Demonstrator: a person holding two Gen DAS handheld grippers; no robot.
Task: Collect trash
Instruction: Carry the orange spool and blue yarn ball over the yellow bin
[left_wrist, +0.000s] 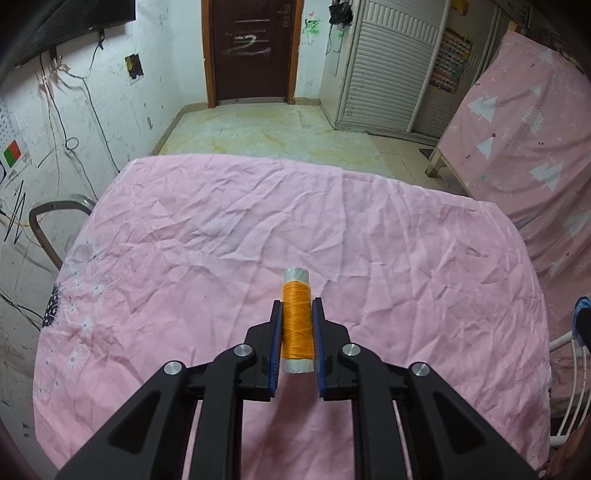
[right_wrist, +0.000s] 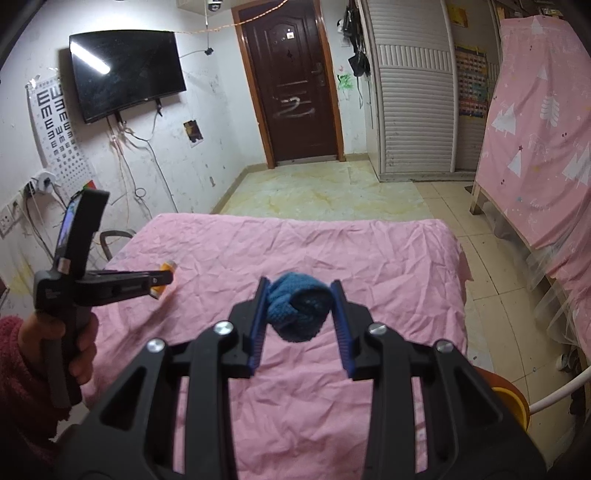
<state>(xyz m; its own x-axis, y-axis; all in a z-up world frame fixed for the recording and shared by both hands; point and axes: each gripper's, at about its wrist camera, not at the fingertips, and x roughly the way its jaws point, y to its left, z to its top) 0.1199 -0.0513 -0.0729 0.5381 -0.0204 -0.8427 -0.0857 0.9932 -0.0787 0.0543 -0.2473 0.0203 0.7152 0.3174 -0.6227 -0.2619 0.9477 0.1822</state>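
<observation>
Left tongs (left_wrist: 297, 325): clamped on orange spool (left_wrist: 296, 321), above pink surface (left_wrist: 184, 240).
Right tongs (right_wrist: 300, 310): gripping blue knit ball (right_wrist: 299, 310).
Risk: smooth spool slides out lengthwise if tilted.

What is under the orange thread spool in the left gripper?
Only wrinkled pink sheet lies under the orange thread spool; the left gripper hides the cloth directly beneath it.
</observation>
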